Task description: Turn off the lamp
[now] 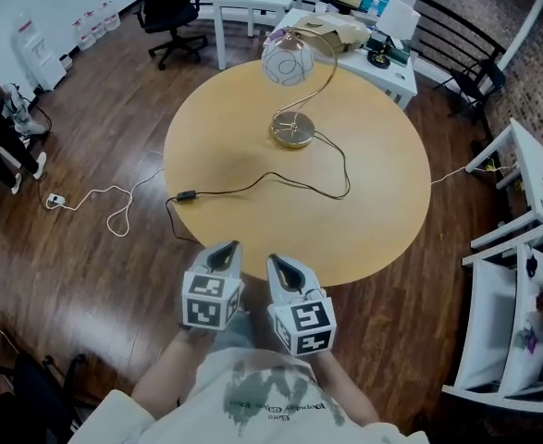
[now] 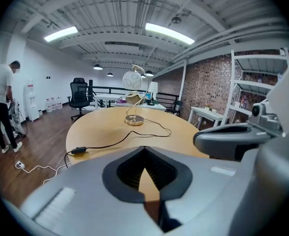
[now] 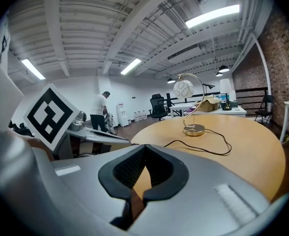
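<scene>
1. The lamp (image 1: 288,61) stands toward the far edge of the round tabletop (image 1: 373,229), with its gold base (image 1: 292,133) set a little in from that edge. Its globe looks bright, so it is judged to be lit.
2. A black cord (image 1: 243,188) is led from the base, looped toward the right edge, and brought back across the middle. It ends at a small inline switch (image 1: 186,195) close to the left edge, beyond which the cord drops off the table.
3. The switch is judged to be the part to be worked. Its long axis lies along the cord, roughly parallel to the near edge.
4. Both grippers are held side by side at the near edge, pointed toward the far edge. The switch lies ahead and to the left of the left gripper (image 1: 225,248), well apart from it. The right gripper (image 1: 278,265) is farther off, so the left one is judged the better placed.
5. The left gripper's jaws are pressed together at the tips, and only tabletop shows through the slit behind them. Nothing is held or touched. The right gripper's jaws are closed in the same way and are likewise empty.
6. A reach forward and leftward over the switch is judged to be needed. Which face carries the button cannot be made out.
</scene>
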Motion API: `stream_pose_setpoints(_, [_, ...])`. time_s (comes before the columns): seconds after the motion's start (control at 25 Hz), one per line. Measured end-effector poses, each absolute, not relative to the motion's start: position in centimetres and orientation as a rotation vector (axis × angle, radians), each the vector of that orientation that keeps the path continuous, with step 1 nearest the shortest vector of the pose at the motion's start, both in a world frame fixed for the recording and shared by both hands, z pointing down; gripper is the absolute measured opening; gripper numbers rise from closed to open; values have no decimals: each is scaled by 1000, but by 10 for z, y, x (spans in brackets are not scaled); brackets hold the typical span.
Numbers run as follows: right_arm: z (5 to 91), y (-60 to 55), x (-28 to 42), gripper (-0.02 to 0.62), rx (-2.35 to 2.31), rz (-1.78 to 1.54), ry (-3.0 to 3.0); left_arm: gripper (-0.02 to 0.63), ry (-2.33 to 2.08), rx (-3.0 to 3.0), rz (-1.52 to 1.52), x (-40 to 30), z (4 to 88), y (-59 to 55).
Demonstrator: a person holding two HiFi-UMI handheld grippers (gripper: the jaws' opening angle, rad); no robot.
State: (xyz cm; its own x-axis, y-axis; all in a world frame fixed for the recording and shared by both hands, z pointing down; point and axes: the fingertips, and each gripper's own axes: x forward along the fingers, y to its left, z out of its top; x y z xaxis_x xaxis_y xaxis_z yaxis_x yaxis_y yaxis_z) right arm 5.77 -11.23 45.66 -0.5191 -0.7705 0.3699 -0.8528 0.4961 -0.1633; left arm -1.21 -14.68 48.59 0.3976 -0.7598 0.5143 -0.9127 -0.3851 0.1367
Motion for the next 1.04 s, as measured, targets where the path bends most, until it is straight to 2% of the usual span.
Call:
stream_pose_setpoints(0.52, [439, -36, 74, 0, 1369, 367, -2616, 0, -1555, 2294, 258, 6, 442, -55])
stream_pose_setpoints(1.04, [436, 31, 85, 0, 1387, 360, -2628, 0, -1556, 2326, 226, 18, 434, 15])
